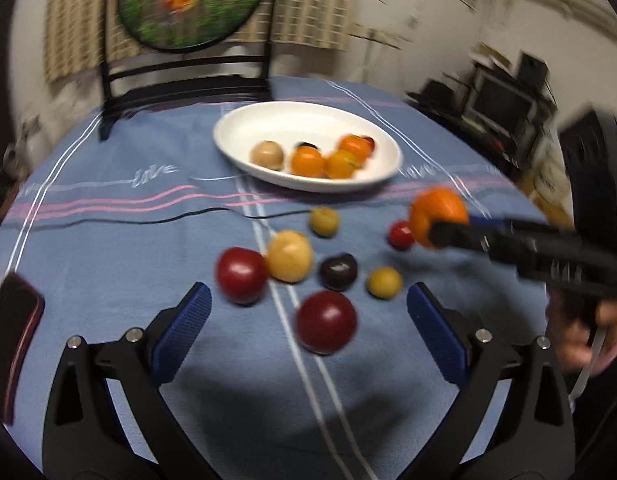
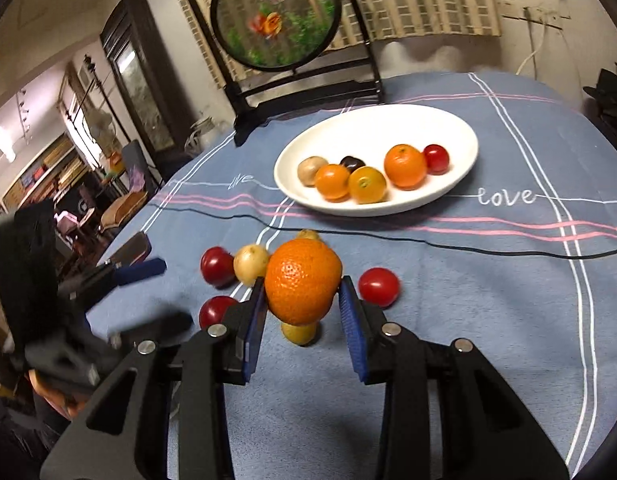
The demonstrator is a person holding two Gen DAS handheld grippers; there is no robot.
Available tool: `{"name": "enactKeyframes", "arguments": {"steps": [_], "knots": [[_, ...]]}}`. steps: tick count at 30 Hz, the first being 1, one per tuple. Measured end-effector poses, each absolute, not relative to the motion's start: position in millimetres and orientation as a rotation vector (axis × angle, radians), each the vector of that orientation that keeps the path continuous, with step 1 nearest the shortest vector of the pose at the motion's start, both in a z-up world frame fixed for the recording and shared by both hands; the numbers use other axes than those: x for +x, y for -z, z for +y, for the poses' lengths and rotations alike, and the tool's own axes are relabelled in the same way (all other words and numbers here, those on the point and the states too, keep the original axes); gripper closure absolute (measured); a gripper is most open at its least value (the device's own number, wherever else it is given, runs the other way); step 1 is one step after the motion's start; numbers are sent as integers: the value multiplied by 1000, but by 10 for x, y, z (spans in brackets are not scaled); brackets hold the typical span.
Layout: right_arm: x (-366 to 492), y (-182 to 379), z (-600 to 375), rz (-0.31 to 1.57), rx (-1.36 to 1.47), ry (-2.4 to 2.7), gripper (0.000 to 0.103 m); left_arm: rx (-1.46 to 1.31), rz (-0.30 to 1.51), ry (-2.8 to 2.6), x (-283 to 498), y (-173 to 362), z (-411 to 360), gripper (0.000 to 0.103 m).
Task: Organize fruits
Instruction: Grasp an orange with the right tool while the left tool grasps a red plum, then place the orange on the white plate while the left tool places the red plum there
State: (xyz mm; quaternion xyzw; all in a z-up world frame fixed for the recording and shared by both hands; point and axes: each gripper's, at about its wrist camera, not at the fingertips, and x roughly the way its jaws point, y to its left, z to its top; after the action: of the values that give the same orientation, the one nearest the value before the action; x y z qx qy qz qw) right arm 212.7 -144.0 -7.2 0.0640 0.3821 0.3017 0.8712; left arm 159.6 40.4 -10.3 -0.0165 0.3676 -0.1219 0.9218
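Observation:
My right gripper is shut on an orange and holds it above the blue tablecloth; it also shows in the left wrist view. My left gripper is open and empty, hovering over loose fruit: two dark red plums, a pale yellow fruit, a dark purple fruit, two small yellow-green fruits and a small red fruit. A white oval plate at the back holds several fruits, mostly oranges.
A round framed fish picture on a black stand stands behind the plate. A thin black cable crosses the cloth in front of the plate. A dark red phone-like object lies at the table's left edge.

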Motion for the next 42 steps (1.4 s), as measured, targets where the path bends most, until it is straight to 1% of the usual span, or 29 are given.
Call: {"name": "enactKeyframes", "arguments": {"steps": [1,3,4,5,14,16,19,26,30,35,39,42], "knots": [[2141,72,-1447,798,137,-625,66,-5,770,259,1599,141,341,16],[2158,74,-1449,801,137,-610,66,8,818,290,1637,222,286,44],[2167,81,-1445,804,137,-608,66,13,848,302,1665,272,261,50],[2170,89,-1432,808,138,-611,66,33,868,294,1684,318,230,53],[2135,85,-1430,801,122,-618,66,68,914,260,1768,417,163,53],[2129,82,-1427,799,118,-617,66,57,920,263,1779,430,167,55],[2126,83,-1424,799,115,-616,66,43,927,255,1802,445,190,61],[2142,107,-1411,806,102,-605,66,25,917,263,1806,434,217,62],[2172,55,-1448,769,116,-605,66,-11,867,301,1784,318,239,62],[2337,-24,-1537,682,135,-543,66,-123,796,309,1994,50,299,62],[2696,-49,-1633,624,153,-452,66,-141,766,278,2372,-173,283,62],[2987,-43,-1646,595,146,-415,67,-139,789,269,2779,-276,242,62]]}}
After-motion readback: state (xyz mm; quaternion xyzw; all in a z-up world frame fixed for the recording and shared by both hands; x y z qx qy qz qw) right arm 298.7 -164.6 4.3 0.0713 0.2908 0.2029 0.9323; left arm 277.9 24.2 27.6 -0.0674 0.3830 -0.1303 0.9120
